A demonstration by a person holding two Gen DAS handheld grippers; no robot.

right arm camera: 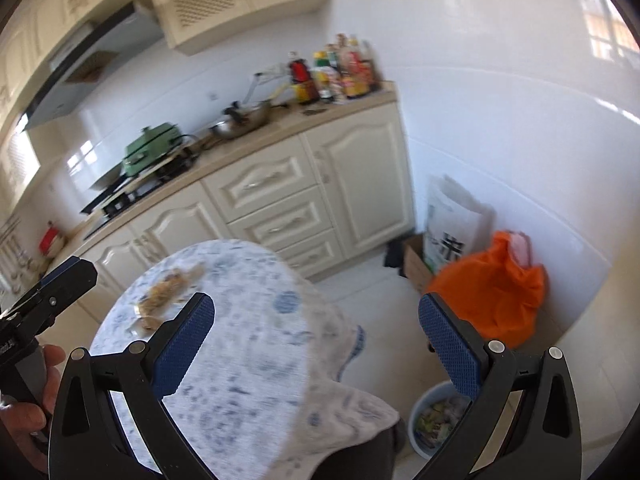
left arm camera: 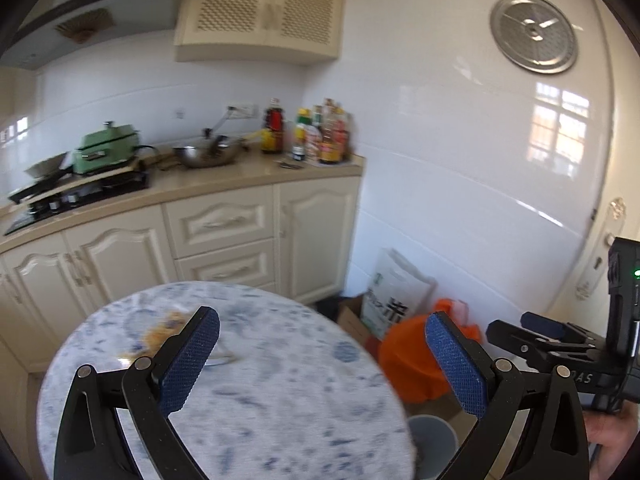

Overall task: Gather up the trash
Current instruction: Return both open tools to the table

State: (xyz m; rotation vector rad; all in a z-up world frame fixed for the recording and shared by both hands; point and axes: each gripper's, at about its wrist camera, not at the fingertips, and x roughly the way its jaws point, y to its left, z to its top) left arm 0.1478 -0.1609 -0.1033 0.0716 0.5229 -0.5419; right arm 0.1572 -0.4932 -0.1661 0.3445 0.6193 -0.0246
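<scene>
A white tiled wall (left arm camera: 460,152) fills the right side of both views, and cream cabinets (left arm camera: 224,232) run along it under a beige counter (left arm camera: 224,178), with wall cupboards (left arm camera: 260,12) above. On the counter, from left to right in the left wrist view, sit a black stove (left arm camera: 80,194), a green cooker (left arm camera: 108,148), a steel wok (left arm camera: 208,154) and a cluster of sauce bottles (left arm camera: 320,132) in the corner. In the foreground stands a round table covered by a blue-and-white patterned cloth (left arm camera: 260,380); the cloth's edge hangs down on the side near the floor in the right wrist view. On the floor by the wall, an orange bag (right arm camera: 492,292) sits just beside a white printed sack (right arm camera: 452,224) and a cardboard box (right arm camera: 414,264). A small pale bin (right arm camera: 436,420) stands on the floor next to the table, with wrappers inside it. The trash (right arm camera: 164,296), a blurred tan and brown heap of scraps, lies on the far left part of the tablecloth, well apart from the bin. The left gripper (left arm camera: 320,360) hovers above the table, its blue pads spread wide with nothing between them. The right gripper (right arm camera: 316,344) is likewise spread wide and empty, over the table edge, and each gripper shows at the edge of the other's view.
</scene>
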